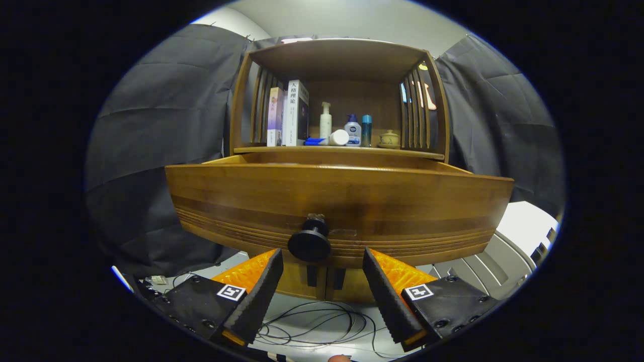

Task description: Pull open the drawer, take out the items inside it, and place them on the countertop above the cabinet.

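Wooden drawer (339, 206) stands pulled out, fingers (397, 296) spread wide (gripping nothing) just below its knob (309, 244).

The drawer (337, 201) stands pulled out, its tall front panel walling off the way straight ahead. The round knob (309, 244) juts from that panel just ahead of the gripper (322, 266), whose fingers are spread apart with bare space between them. Above the panel's top edge the way over into the drawer is free. On the shelf (337, 149) above, books (289, 113) fill the left and bottles (347, 129) and a small pot (389, 139) crowd the middle; the front lip stays bare. Loose cables (312, 324) lie on the floor below.
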The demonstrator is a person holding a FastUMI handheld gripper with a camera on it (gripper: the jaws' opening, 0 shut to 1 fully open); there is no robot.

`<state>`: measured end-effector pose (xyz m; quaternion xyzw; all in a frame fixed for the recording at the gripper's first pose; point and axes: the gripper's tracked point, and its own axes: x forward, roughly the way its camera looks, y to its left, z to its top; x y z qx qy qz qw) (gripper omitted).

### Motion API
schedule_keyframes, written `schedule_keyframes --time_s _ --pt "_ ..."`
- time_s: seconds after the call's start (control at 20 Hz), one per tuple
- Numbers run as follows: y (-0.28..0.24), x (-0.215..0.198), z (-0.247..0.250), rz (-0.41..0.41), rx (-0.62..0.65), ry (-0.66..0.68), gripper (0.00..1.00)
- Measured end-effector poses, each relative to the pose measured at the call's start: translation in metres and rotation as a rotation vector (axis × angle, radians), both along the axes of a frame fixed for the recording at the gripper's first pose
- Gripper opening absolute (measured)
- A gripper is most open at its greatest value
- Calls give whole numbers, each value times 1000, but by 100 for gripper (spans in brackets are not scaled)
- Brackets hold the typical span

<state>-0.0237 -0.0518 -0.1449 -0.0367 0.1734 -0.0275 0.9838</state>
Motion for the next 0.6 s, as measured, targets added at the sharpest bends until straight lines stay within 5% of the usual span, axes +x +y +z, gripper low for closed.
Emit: schedule_keyframes --time_s 0.6 --pt "-10 28 -4 -73 17 -6 99"
